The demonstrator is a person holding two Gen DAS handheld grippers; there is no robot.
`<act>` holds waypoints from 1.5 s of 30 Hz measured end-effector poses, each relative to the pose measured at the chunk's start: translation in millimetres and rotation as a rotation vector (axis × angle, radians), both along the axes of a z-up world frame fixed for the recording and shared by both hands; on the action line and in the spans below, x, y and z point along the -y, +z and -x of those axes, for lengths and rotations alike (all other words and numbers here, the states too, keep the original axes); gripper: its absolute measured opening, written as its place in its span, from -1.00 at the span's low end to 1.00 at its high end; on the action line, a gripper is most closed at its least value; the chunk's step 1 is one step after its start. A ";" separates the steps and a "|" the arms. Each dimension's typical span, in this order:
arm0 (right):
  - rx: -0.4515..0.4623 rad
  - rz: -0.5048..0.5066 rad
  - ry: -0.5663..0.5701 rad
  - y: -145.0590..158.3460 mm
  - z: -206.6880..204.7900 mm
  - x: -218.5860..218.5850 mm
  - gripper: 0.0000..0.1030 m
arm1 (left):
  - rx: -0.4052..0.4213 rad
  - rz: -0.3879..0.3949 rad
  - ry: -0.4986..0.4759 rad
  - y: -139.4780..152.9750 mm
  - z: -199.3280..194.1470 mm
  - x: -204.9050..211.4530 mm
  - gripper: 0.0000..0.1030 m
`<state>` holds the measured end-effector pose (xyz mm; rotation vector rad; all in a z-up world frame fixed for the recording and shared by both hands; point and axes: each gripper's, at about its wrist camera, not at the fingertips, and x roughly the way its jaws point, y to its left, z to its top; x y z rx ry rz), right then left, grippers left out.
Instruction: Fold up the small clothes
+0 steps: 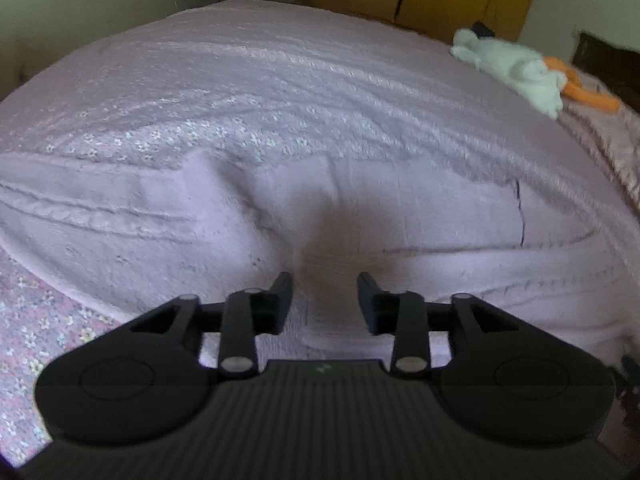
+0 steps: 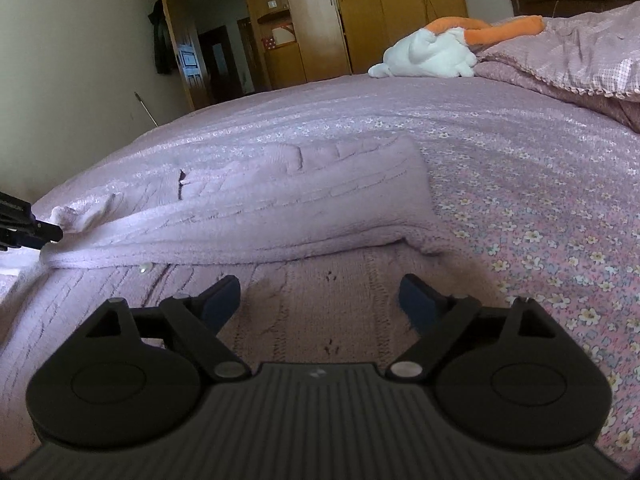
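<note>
1. Lilac knit sweater [image 2: 280, 200] lies on the bed [image 2: 540, 184], centre of the right wrist frame, one part already folded over the lower layer.
2. Left gripper [image 1: 325, 292]: jaws apart, nothing between them, low over the knit [image 1: 360, 216] at lower centre of its frame. Its tip also shows at the left edge of the right view [image 2: 44, 232], touching or just beside the folded edge; can't tell which.
3. Right gripper [image 2: 320, 300]: jaws wide, empty, over the flat lower layer.
4. Judgement: mid-fold, next grab pending.
5. To do it well: pinch the edge through both layers, both sides level, lift low, lay over without dragging the bottom layer.
6. Risk: thick knit slips or bunches if only one layer is caught.
7. Plush toy [image 2: 428, 54] at upper right, well apart, no issue.
</note>
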<state>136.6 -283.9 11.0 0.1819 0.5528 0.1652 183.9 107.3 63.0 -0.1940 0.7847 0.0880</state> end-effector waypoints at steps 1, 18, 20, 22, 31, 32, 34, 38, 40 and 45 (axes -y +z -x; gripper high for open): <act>-0.001 0.010 0.000 0.2 0.0 -1.9 0.81 | -0.010 -0.017 -0.003 -3.8 -4.2 4.6 -0.23; -0.038 0.039 -0.036 10.0 5.4 -9.2 0.84 | 0.007 -0.049 0.178 28.8 37.8 -74.2 -0.09; -0.052 0.030 -0.037 15.8 9.1 -10.9 0.85 | 0.003 -0.074 0.225 30.2 41.6 -93.6 0.01; -0.057 0.021 -0.030 21.8 12.5 -12.8 0.85 | 0.003 -0.086 0.274 30.3 45.6 -116.2 0.14; -0.087 0.006 -0.035 35.7 18.8 -23.4 0.85 | 0.054 -0.021 0.468 8.2 38.1 -186.1 0.47; -0.100 0.010 -0.042 33.2 17.5 -23.7 0.85 | 0.052 -0.009 0.492 3.0 34.9 -192.2 0.47; -0.142 0.003 -0.069 25.6 13.6 -22.8 0.85 | 0.036 0.014 0.551 -8.4 27.1 -205.9 0.47; -0.140 0.017 -0.079 16.4 13.7 -27.2 0.91 | 0.115 0.024 0.560 -16.7 20.3 -221.2 0.62; -0.138 0.055 -0.069 14.7 13.3 -34.7 0.95 | 0.146 0.036 0.551 -19.6 14.1 -226.5 0.61; -0.126 0.065 -0.071 11.4 12.4 -36.1 0.99 | 0.166 0.007 0.594 -20.2 8.1 -235.5 -0.75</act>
